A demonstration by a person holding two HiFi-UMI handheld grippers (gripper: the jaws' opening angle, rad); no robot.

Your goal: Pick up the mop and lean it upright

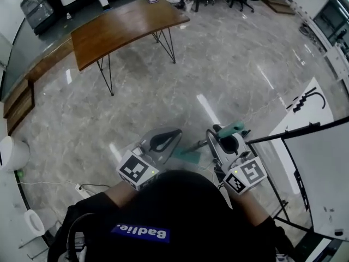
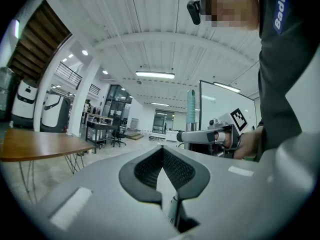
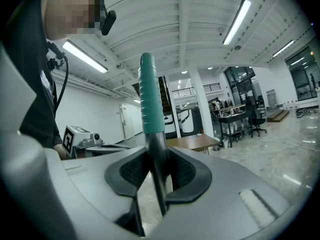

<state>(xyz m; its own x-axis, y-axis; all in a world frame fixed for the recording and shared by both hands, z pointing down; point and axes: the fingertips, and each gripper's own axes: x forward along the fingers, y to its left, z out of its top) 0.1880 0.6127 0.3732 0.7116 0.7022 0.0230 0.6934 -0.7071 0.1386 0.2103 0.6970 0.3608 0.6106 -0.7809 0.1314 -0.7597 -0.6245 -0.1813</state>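
Note:
The mop has a dark pole (image 3: 156,159) and a ribbed teal handle grip (image 3: 150,96) and stands nearly upright. My right gripper (image 3: 155,173) is shut on the pole just below the teal grip. In the head view the teal grip (image 1: 234,129) pokes out past the right gripper (image 1: 221,142), and a teal mop head (image 1: 188,155) lies on the floor below it. My left gripper (image 1: 163,141) is held level beside it, shut, its pads (image 2: 176,170) meeting at the tips with nothing between them. From the left gripper view the teal grip (image 2: 190,106) rises above the right gripper (image 2: 202,135).
A whiteboard on a black frame (image 1: 316,173) stands close at the right. A wooden table on thin black legs (image 1: 125,26) is farther ahead on the marble floor. A white bin (image 1: 11,153) and a floor cable (image 1: 82,189) are at the left.

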